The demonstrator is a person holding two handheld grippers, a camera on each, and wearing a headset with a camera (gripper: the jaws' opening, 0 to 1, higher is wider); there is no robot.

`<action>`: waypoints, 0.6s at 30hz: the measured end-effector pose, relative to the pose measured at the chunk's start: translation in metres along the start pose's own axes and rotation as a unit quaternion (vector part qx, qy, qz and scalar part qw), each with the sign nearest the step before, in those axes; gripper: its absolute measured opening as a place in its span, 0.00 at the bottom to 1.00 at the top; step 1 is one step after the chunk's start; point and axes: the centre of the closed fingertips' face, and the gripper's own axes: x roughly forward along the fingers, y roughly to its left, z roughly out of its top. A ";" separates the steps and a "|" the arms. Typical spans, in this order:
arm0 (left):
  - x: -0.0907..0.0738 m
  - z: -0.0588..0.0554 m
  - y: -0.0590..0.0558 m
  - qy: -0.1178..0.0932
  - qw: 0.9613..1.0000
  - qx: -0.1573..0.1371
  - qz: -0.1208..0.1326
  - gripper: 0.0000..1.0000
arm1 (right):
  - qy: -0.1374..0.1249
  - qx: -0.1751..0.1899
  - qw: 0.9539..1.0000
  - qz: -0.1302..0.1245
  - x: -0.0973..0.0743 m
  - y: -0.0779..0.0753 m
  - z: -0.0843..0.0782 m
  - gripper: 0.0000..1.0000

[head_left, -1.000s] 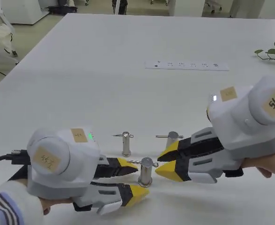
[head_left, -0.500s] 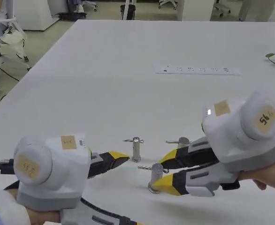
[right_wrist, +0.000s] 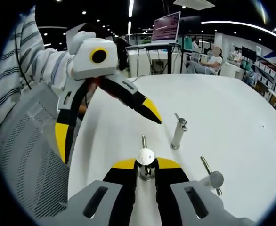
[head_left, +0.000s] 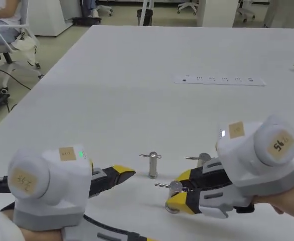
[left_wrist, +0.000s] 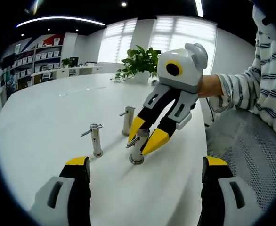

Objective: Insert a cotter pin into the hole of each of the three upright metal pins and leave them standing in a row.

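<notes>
Closed in since a second ago, the right gripper's (head_left: 176,198) jaws clasp the front pin (head_left: 175,188), upright on the worktop (head_left: 137,100) with a cotter pin (head_left: 162,185) through it. A second pin (head_left: 153,166) and third pin (head_left: 203,159), likewise fitted, stand just behind. The left gripper (left_wrist: 145,165) has drawn back, jaws wide and empty.

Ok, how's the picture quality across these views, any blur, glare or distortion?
Head view: even light, sharp, faint shadows on the table. Left gripper view: fisheye curving, windows blown out. Right gripper view: fisheye, front pin crisp, background dim.
</notes>
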 end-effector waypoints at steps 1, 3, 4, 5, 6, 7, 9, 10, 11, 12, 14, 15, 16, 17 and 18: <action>-0.001 0.001 0.000 -0.002 1.000 -0.001 0.002 0.99 | -0.002 0.000 1.000 0.001 0.000 0.000 0.000 0.16; -0.002 0.002 0.001 -0.003 1.000 -0.004 0.005 0.99 | -0.004 -0.001 1.000 0.001 0.000 0.000 0.001 0.16; -0.003 0.003 0.001 -0.004 1.000 -0.005 0.007 0.99 | -0.005 -0.005 1.000 0.000 0.000 0.000 0.001 0.16; -0.004 0.003 0.001 -0.004 1.000 -0.005 0.009 0.99 | -0.005 -0.007 1.000 0.001 0.000 0.000 0.001 0.15; -0.004 0.003 0.001 -0.004 1.000 -0.005 0.010 0.99 | -0.003 -0.009 1.000 0.003 -0.001 0.000 0.000 0.15; -0.004 0.003 0.002 -0.004 1.000 -0.007 0.012 0.99 | -0.001 -0.011 1.000 0.003 -0.002 0.000 0.000 0.14; -0.005 0.003 0.003 -0.005 1.000 -0.008 0.016 0.99 | 0.001 -0.018 1.000 -0.001 -0.003 -0.002 -0.001 0.14; -0.005 0.003 0.003 -0.004 1.000 -0.009 0.017 0.99 | 0.003 -0.023 1.000 0.000 -0.004 -0.002 -0.002 0.14; -0.006 0.003 0.003 -0.004 1.000 -0.009 0.018 0.99 | 0.003 -0.026 1.000 0.002 -0.007 -0.002 -0.003 0.14; -0.006 0.004 0.003 -0.004 1.000 -0.010 0.020 0.99 | 0.001 -0.033 0.999 0.007 -0.009 -0.002 -0.004 0.14; -0.006 0.004 0.004 -0.004 1.000 -0.011 0.023 0.99 | -0.009 -0.044 0.999 0.025 -0.015 0.002 -0.004 0.14; -0.006 0.004 0.005 -0.004 1.000 -0.011 0.025 0.99 | -0.013 -0.044 0.999 0.029 -0.018 0.003 -0.004 0.14; -0.006 0.004 0.006 -0.004 1.000 -0.014 0.026 0.99 | -0.016 -0.047 0.998 0.033 -0.022 0.003 -0.005 0.14; -0.006 0.003 0.006 -0.003 0.999 -0.016 0.027 0.99 | -0.018 -0.051 0.998 0.037 -0.025 0.004 -0.006 0.14; -0.005 0.002 0.007 0.001 0.999 -0.018 0.029 0.99 | -0.019 -0.054 0.997 0.042 -0.031 0.005 -0.008 0.14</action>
